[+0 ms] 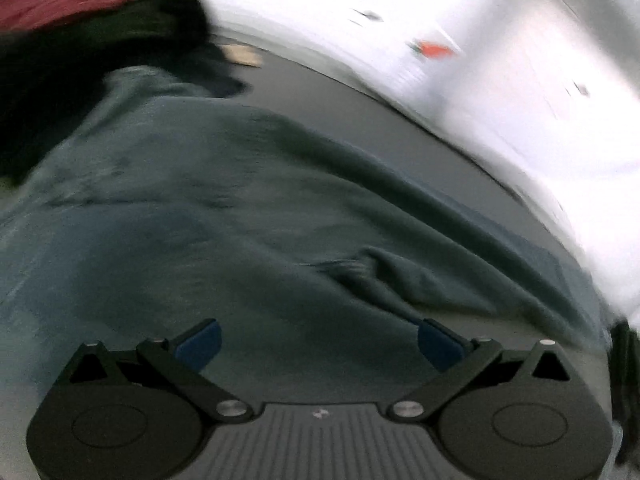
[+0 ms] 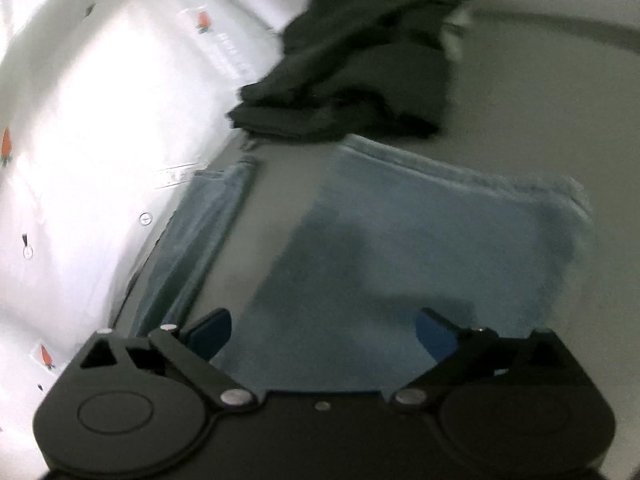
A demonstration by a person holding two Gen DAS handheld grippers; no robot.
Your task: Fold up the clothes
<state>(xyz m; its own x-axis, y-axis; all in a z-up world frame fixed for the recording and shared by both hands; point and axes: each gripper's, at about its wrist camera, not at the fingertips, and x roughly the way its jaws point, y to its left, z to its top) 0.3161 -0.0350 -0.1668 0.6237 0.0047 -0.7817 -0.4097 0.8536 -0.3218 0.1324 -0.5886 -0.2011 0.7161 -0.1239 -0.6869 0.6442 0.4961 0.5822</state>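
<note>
Both my claws, left [image 1: 316,344] and right [image 2: 324,336], gape wide and empty over jeans [image 2: 400,240]; dark clothes [image 2: 360,72] at 12 o'clock.

Both pics blurry, esp. far clothes. I see white sheet [image 1: 520,60] glaring bright, table dim. Edges bend round, corners black.

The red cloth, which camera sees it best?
The left wrist view. The red cloth shows only there, blurred, at the top left behind a dark garment. The right wrist view shows none of it.
</note>
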